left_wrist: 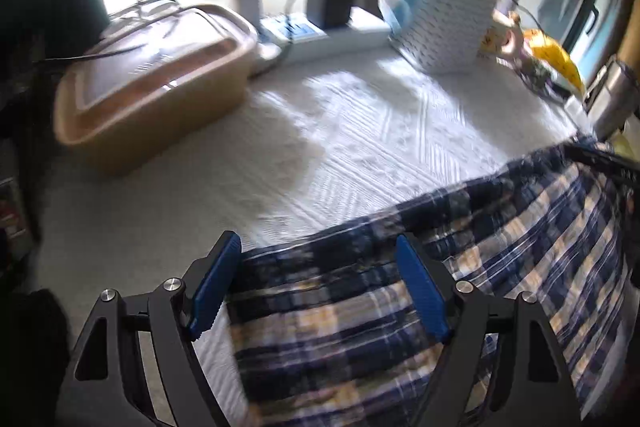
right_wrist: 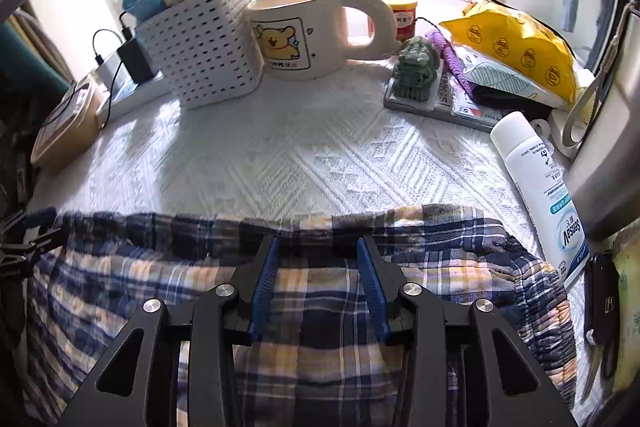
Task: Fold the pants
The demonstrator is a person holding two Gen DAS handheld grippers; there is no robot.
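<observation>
Blue, white and yellow plaid pants lie spread along the near side of a white quilted cloth, far edge straight and gathered. My right gripper hovers over the middle of that edge, its blue pads half apart with flat plaid cloth showing between them, nothing pinched. In the left wrist view the pants fill the lower right. My left gripper stands wide open over their left end, one pad just outside the cloth's edge. The view is blurred by motion.
A tan lidded box sits at the back left. A white perforated basket, big cartoon mug, green figurine, yellow bag, white spray bottle and cables crowd the back and right. A metal flask stands far right.
</observation>
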